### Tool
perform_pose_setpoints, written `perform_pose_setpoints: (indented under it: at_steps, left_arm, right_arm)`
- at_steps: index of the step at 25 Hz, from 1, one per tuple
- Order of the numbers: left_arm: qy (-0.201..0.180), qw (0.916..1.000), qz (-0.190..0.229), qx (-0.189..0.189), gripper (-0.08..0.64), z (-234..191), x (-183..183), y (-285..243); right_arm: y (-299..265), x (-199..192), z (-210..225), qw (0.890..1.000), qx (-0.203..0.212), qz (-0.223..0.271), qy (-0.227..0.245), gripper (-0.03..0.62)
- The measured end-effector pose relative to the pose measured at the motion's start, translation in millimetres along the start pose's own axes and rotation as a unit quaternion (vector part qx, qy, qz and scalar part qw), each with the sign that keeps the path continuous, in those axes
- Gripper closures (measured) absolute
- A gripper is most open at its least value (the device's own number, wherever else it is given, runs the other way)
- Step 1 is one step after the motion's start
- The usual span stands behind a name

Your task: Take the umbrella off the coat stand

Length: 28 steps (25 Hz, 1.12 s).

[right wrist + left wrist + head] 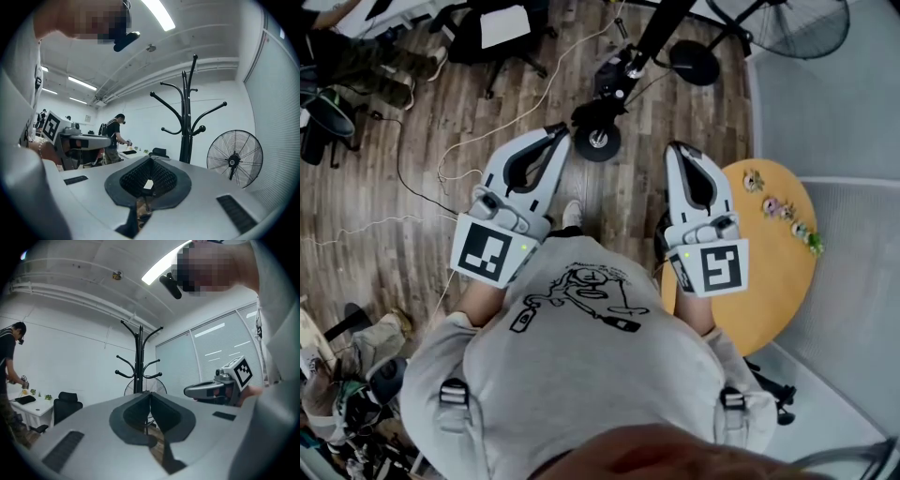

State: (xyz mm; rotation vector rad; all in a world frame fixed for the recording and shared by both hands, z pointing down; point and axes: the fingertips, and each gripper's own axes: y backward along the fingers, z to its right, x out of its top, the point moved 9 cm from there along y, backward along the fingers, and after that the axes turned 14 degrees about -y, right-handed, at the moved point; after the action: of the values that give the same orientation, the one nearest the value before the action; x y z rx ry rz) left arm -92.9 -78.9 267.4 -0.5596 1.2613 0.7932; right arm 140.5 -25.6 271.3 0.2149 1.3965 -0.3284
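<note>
left gripper view: the lower pole and foot of the coat stand (139,357) are hidden behind the body of the left hand-held gripper (150,393), and the fan (158,386) behind the stand shows only as part of its ring. right gripper view: the right hand-held gripper (149,161) covers the stand's foot and the fan's base. head view: that gripper overlaps the round tabletop (778,281), and the small things (783,208) along its rim are too small to identify.
</note>
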Motion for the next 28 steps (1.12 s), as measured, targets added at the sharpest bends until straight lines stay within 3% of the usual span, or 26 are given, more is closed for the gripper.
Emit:
perform_pose_setpoints:
  at_steps: [16,28]
  left_arm:
    - [0.015,0.9995,0.000,-0.026,0.551,-41.3,-23.2,-20.5]
    - [0.012,0.9998,-0.008,-0.017,0.551,-28.4,-18.7,-56.8]
  right_arm:
    - [-44.0,-5.5,-1.0,1.000,-0.031,-0.002,-0.003,0.577]
    - [-49.1,0.4,36.5,1.000,-0.014,0.001,-0.005,0.577]
